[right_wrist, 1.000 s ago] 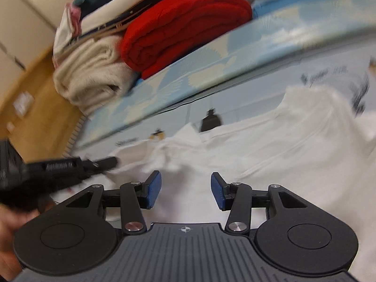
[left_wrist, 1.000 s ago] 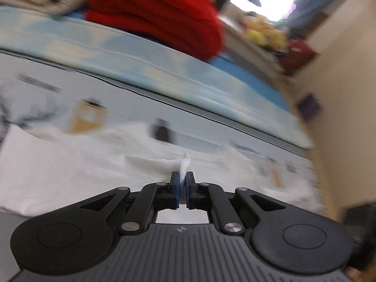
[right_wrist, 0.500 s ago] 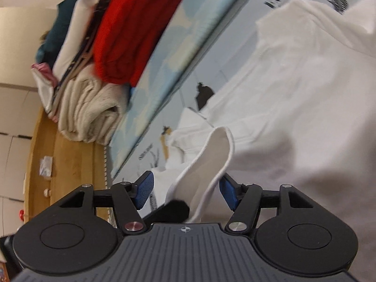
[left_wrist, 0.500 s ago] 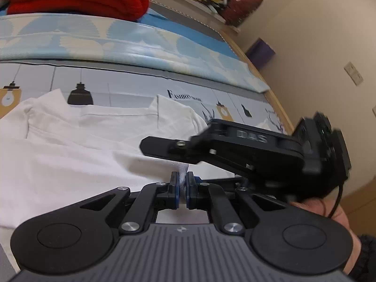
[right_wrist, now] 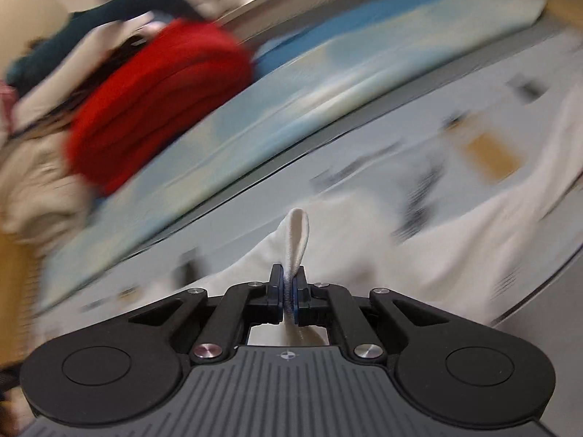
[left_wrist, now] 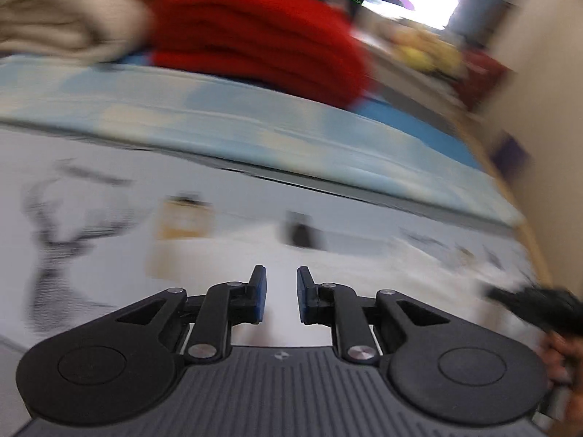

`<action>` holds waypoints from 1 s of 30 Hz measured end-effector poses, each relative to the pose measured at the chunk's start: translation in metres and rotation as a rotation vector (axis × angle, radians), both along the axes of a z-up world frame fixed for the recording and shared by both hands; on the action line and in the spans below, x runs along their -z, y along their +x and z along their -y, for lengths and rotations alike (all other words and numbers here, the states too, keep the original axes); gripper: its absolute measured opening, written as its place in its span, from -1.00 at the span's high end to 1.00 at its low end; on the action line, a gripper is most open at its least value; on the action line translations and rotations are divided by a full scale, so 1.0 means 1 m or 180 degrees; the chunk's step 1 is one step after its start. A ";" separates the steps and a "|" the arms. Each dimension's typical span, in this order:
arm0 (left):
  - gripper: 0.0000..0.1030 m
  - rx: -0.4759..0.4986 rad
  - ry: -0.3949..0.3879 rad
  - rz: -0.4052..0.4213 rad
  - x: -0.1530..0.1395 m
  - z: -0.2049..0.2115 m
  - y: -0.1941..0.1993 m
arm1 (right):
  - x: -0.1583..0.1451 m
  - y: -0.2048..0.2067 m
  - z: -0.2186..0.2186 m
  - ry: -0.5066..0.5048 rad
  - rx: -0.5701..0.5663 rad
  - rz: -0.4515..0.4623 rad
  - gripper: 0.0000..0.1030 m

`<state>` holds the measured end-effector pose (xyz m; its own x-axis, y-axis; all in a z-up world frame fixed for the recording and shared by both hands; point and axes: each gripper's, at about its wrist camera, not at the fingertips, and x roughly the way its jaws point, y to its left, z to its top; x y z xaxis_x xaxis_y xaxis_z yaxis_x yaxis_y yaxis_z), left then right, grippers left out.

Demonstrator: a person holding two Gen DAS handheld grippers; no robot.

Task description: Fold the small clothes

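Observation:
The white garment (right_wrist: 473,240) lies spread on a grey printed sheet (right_wrist: 255,240). My right gripper (right_wrist: 289,276) is shut on a ribbed white edge of it, and a loop of that edge (right_wrist: 297,229) sticks up beyond the pads. In the left wrist view the garment (left_wrist: 382,266) shows blurred ahead. My left gripper (left_wrist: 280,280) is opening, its blue pads (left_wrist: 259,291) a little apart with nothing between them. The right gripper's black body (left_wrist: 539,306), held by a hand, shows at the right edge.
A folded red blanket (left_wrist: 255,36) and a cream towel (left_wrist: 65,11) are stacked beyond a light blue patterned band (left_wrist: 255,134). The same red blanket (right_wrist: 156,102) is at the upper left in the right wrist view. A wooden edge (left_wrist: 510,167) and a wall bound the right side.
My left gripper has let go of the white cloth and its jaws have parted. My right gripper, open before, has closed on the white edge. Both views have swung and blurred.

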<state>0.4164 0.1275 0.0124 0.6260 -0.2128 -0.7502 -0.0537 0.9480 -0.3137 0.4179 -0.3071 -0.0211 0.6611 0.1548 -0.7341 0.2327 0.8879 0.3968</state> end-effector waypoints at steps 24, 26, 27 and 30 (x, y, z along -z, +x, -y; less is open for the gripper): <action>0.79 0.1327 0.1671 -0.0843 0.106 0.050 -0.019 | 0.021 0.025 0.037 0.0010 0.0204 -0.0248 0.92; 0.79 0.1334 0.1760 -0.0872 0.101 0.037 -0.022 | 0.022 0.026 0.038 0.0013 0.0179 -0.0266 0.92; 0.80 0.1359 0.1814 -0.0908 0.099 0.034 -0.025 | 0.023 0.027 0.039 0.0014 0.0168 -0.0278 0.92; 0.76 0.1489 0.2029 -0.1089 0.105 0.026 -0.029 | 0.027 0.031 0.040 0.0004 0.0112 -0.0355 0.91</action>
